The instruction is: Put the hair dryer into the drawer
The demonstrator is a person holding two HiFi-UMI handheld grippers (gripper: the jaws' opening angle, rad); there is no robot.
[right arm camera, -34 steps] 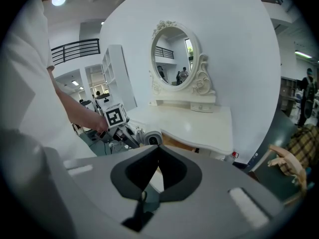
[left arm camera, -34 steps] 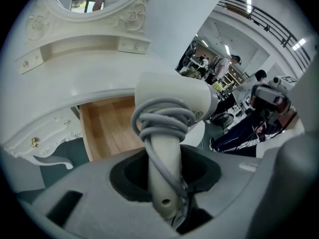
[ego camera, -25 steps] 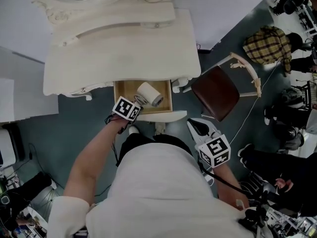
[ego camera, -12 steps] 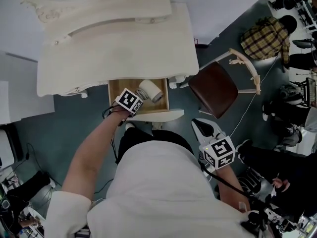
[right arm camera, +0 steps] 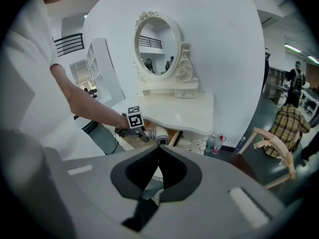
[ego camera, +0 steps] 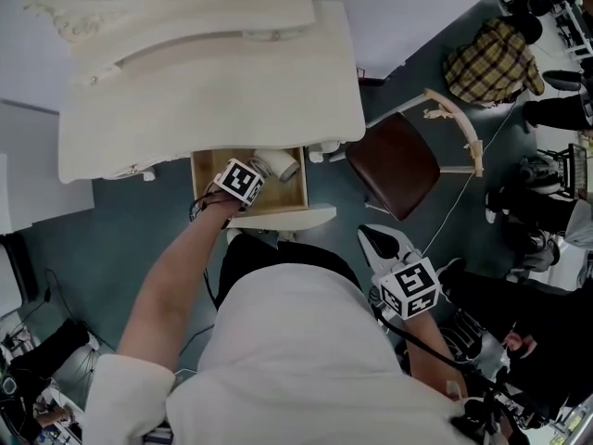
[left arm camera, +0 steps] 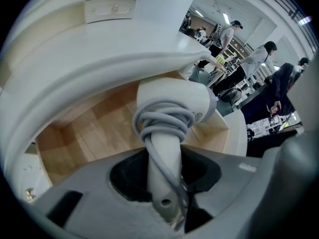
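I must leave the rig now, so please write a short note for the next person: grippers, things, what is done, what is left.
Left gripper: shut on the handle of the white plastic hair dryer, light grey cord wound around that handle.
Right gripper: shut, nothing in it, at the person's right side, away from the table.
Things: the wooden drawer of the white dressing table is open; the dryer hangs in its opening, over the wooden bottom; contact I cannot tell.
Done: dryer brought into the open drawer.
Left: set it down, release, withdraw the left gripper.
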